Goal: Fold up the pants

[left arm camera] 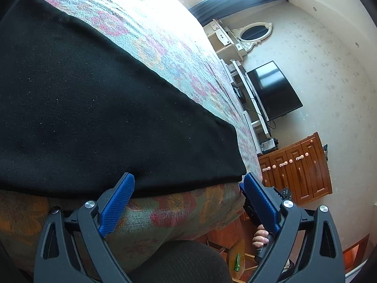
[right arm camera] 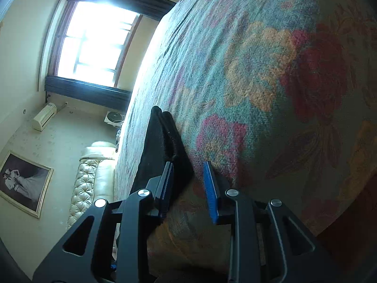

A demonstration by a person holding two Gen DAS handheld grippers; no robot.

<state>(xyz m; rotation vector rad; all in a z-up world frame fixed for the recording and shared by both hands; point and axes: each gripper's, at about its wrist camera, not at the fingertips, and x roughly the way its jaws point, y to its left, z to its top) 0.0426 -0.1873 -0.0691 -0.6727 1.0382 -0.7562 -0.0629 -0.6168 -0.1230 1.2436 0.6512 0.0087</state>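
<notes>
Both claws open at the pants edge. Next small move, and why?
Probably ease the left claw forward and close on the black pants hem: it lies between the open blue pads, ungripped, at the floral bedspread edge. The right claw looks similarly placed.

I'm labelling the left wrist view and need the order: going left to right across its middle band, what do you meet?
Black pants → floral bedspread → white TV shelf → dark TV screen → pale patterned wall.
</notes>
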